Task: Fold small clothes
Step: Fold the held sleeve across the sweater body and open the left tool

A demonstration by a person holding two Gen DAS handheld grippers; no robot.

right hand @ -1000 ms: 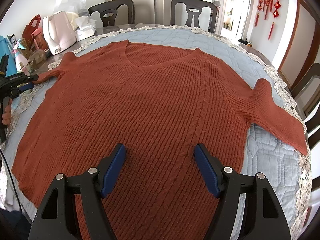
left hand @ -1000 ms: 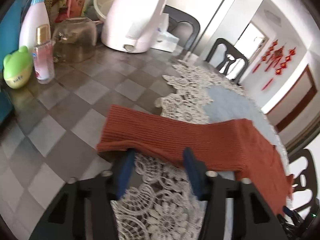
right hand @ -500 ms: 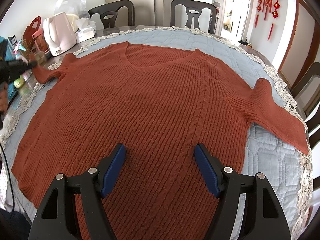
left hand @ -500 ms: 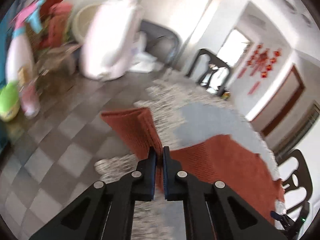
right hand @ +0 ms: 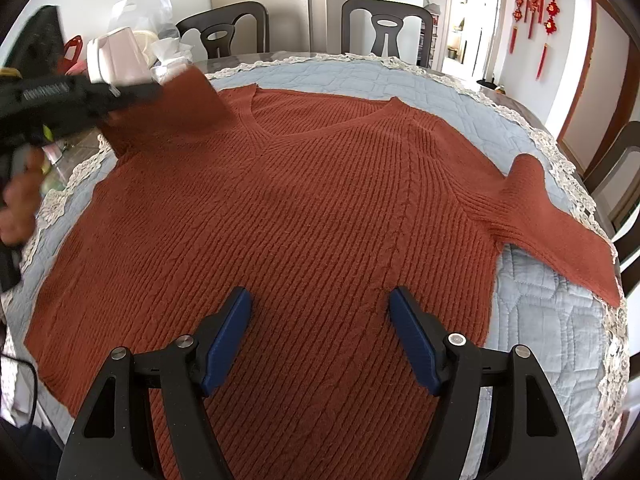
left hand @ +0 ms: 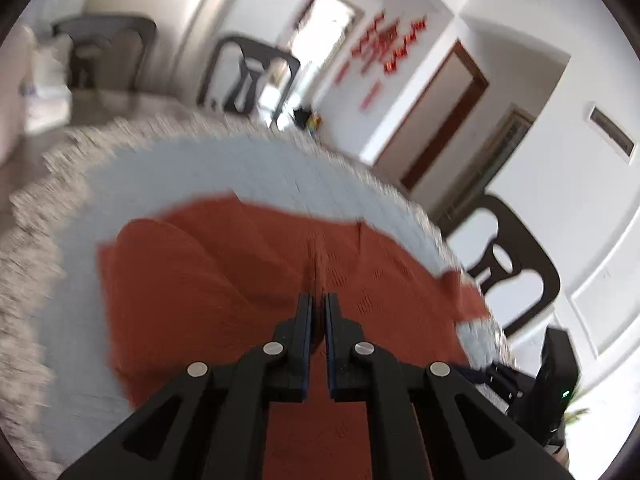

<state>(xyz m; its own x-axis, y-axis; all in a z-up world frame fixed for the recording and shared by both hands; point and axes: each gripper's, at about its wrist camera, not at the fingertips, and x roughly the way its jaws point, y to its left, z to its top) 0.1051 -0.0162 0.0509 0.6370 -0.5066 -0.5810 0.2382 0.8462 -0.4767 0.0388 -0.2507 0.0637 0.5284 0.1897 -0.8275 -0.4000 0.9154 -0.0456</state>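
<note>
A: Table (right hand: 288,56) first. Why covered?

B: Padded with a quilt (right hand: 540,320), lace trim out to the edges. Probably meant as a soft, clean bed for knitwear.

A: And the sweater (right hand: 320,200)?

B: Laid front up across the middle of the quilt, neck toward the far edge, hem at the near edge. Kept flat, by the look of it, so folds land square.

A: Sleeves?

B: Right sleeve (right hand: 560,232) stretched flat toward the right edge, untouched. Left sleeve (right hand: 188,104) raised off the quilt near the far left corner and hanging over the shoulder, just beside the neckline. Likely the first fold, not yet laid down.

A: Held by what?

B: Left gripper (right hand: 154,88), tongs together and clamped on the sleeve's end, with a hand (right hand: 18,208) behind it. Too blurred in its own view to tell how deep the bite goes.

A: Right gripper (right hand: 320,294)?

B: Tongs wide apart, nothing between them. Hovering above the lower middle of the sweater, close to the near edge — apparently parked clear of the fold, perhaps ready to pin the body.

A: Any worry?

B: Loose knit — could stretch or drag the shoulder along if pulled too far.
</note>
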